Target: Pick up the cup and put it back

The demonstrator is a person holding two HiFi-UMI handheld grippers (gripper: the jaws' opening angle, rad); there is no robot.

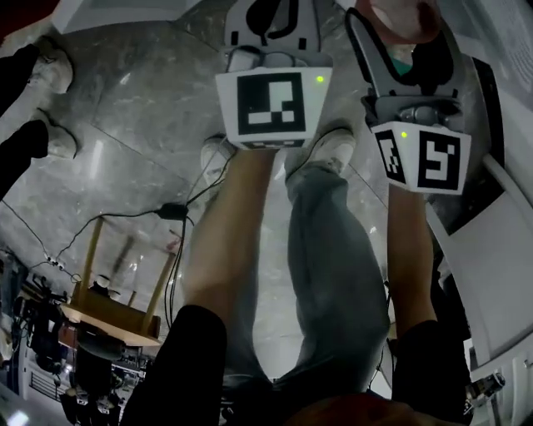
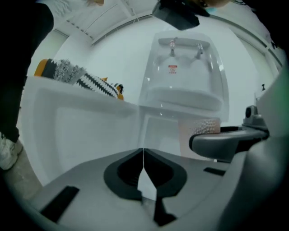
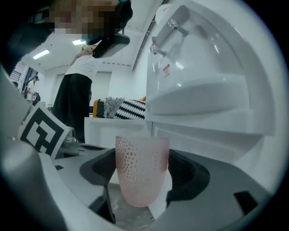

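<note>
The cup (image 3: 141,158) is pale pink and translucent with a dotted texture. It stands upright between the jaws of my right gripper (image 3: 142,179), which is shut on it. In the head view its pink rim (image 1: 398,15) shows at the top, past the right gripper (image 1: 396,33). My left gripper (image 2: 143,159) is shut with nothing in it, and is held just left of the right one (image 1: 271,21). From the left gripper view the cup (image 2: 202,128) shows beside the right gripper's grey body. A white wall-mounted sink (image 2: 183,72) with a tap is ahead of both grippers.
A person in a white top (image 3: 79,85) stands at the back left. A zebra-patterned cushion (image 2: 95,83) lies on a white ledge. Below me are my own legs, a wooden stool (image 1: 117,312), floor cables (image 1: 171,210), another person's shoes (image 1: 52,75), and a white panel (image 1: 500,266) on the right.
</note>
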